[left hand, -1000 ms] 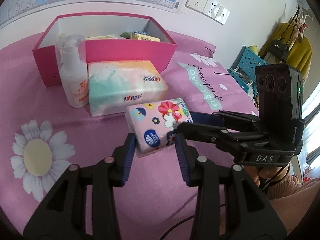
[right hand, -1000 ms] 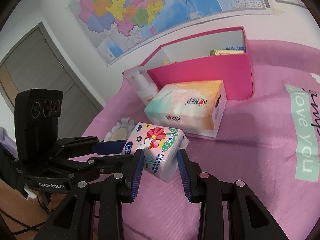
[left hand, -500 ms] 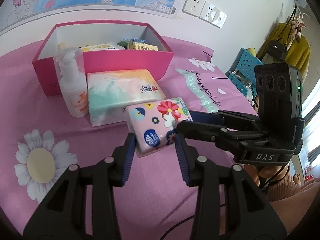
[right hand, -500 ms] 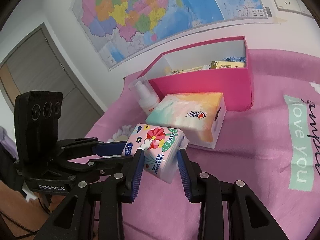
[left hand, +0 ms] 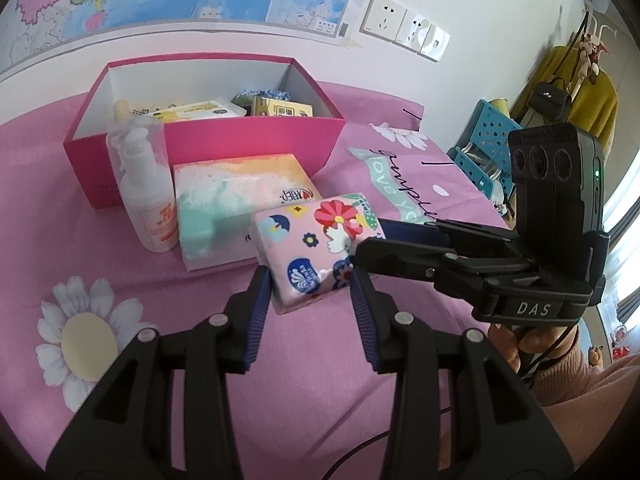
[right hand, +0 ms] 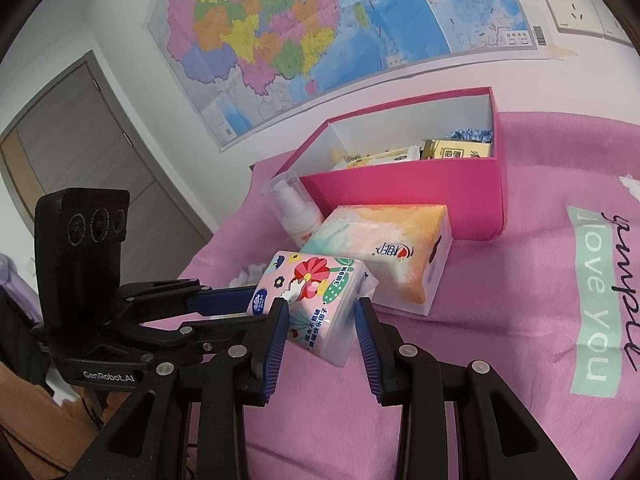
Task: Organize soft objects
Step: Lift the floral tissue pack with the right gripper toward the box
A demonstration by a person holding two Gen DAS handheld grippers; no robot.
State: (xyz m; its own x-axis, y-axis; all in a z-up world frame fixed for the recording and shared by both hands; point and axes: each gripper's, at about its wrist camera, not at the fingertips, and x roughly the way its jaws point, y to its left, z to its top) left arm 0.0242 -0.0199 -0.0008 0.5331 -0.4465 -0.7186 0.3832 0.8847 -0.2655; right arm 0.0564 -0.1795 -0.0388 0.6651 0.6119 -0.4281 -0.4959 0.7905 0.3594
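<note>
A small flower-printed tissue pack (left hand: 308,248) hangs just above the pink cloth, held from two sides. My left gripper (left hand: 310,292) is shut on its near end. From the right, my right gripper (left hand: 368,240) is shut on the other end. In the right wrist view the same pack (right hand: 320,292) sits between the right gripper's (right hand: 320,316) blue pads, with the left gripper (right hand: 252,306) clamped on it from the left. Behind stands an open pink box (left hand: 240,140) holding several packets.
A larger pastel tissue box (left hand: 240,184) lies right behind the pack, against the pink box (right hand: 400,192). A white pump bottle (left hand: 148,192) stands to its left. Pink flowered cloth (left hand: 80,320) covers the surface. A blue crate (left hand: 488,132) sits off the right edge.
Both grippers keep their hold on the pack. The pink box and the tissue box now sit lower in both views, and more of the box's inside shows.
</note>
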